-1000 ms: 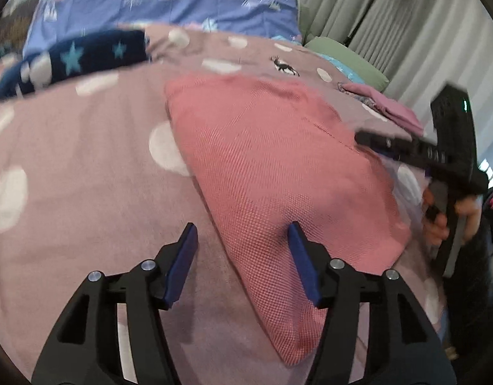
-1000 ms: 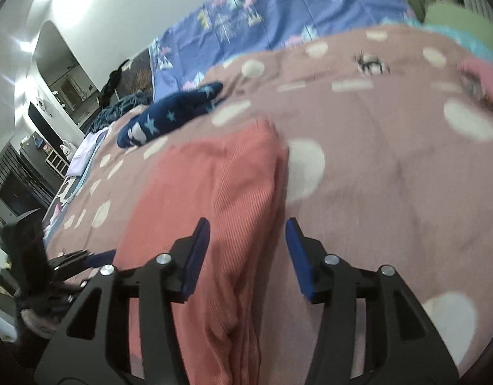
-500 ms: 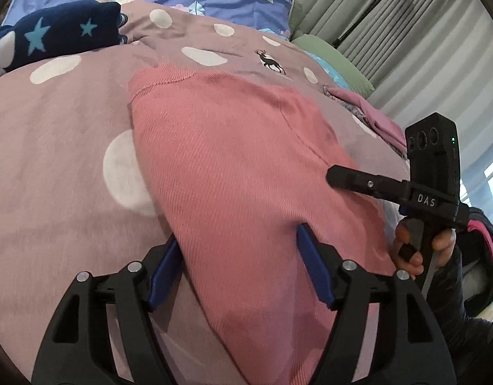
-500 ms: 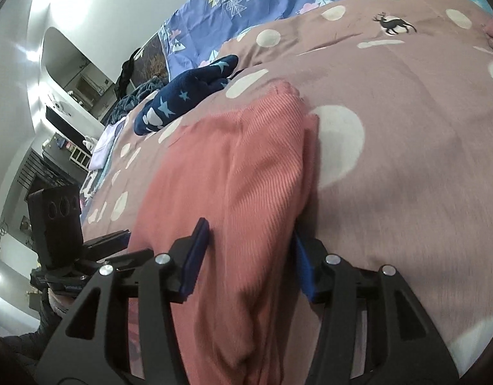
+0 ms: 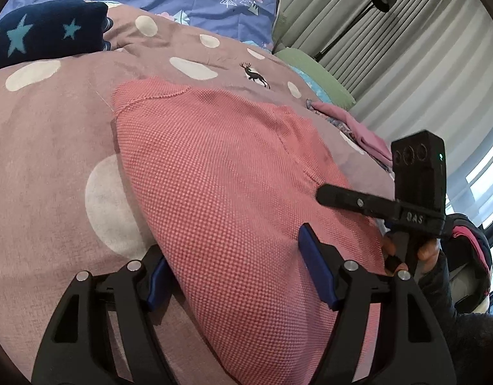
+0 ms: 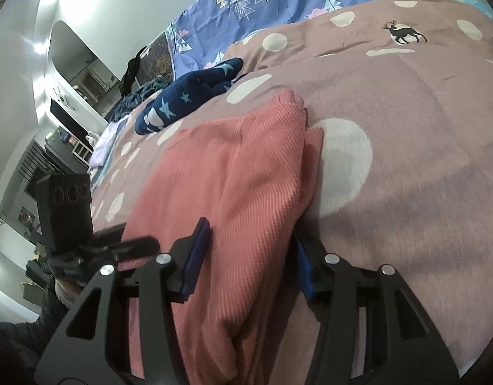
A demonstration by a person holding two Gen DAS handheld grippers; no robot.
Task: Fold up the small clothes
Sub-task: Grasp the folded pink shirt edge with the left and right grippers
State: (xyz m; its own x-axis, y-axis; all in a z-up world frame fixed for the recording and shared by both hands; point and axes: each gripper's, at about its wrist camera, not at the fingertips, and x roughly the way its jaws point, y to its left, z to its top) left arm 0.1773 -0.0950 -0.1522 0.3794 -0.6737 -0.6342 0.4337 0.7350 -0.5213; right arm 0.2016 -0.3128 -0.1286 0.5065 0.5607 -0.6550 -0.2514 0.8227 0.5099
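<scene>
Both my claws advanced onto pink top [image 5: 221, 192] flat on bed [image 5: 47, 166]; left claw [image 5: 237, 272] apart, straddling near-left edge; right claw [image 6: 249, 256] apart astride right folded edge, long axis running away

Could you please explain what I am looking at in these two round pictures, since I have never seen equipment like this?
There is no robot here: a person holds a pair of black tongs in each hand, and a wide-angle camera on each looks forward along its two blue-padded fingers. One picture comes from the left tongs, the other from the right tongs; each also catches the other pair off to the side. Below them is a bed with a pink spotted blanket. On it lies a partly folded red knitted garment, the piece being folded. Each pair straddles one near edge of it, with the pads apart and not yet pinching. Further back lies a dark blue star-patterned garment, and a pink one lies off to the side.
</scene>
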